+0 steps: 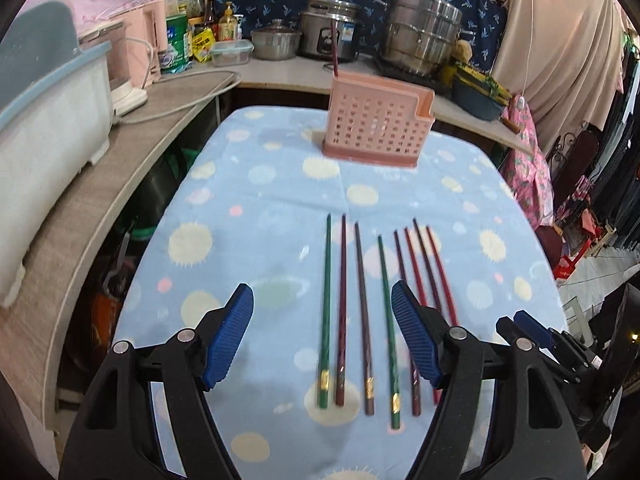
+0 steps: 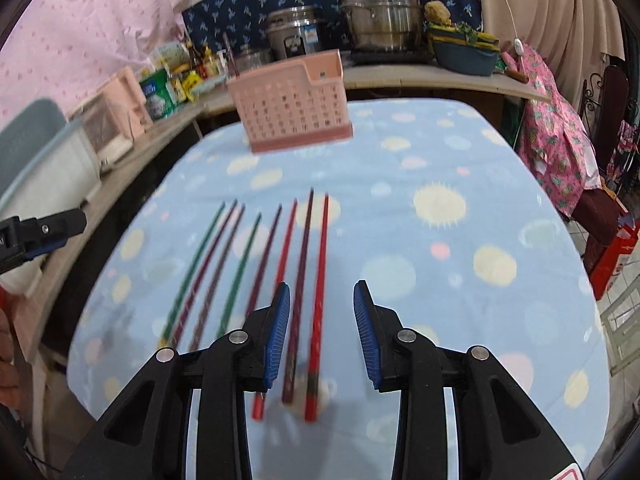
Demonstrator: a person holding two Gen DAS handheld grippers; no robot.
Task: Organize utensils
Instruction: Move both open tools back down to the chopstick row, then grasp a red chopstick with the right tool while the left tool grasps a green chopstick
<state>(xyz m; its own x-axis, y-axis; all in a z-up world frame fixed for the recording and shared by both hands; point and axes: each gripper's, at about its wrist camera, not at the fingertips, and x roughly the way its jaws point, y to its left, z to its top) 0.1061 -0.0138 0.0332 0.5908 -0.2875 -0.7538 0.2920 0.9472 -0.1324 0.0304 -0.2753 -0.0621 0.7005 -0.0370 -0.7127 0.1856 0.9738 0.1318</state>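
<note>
No legible text in either view. Printed labels present on the green canister (image 1: 176, 42), the yellow packet (image 1: 203, 45) and the rice cooker (image 1: 347, 35), but too small and blurred to read.

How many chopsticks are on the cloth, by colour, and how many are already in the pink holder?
Green chopsticks: 2
Dark maroon or brown chopsticks: 4
Bright red chopsticks: 2
Chopstick in the pink holder: 1
Total: 9
</note>
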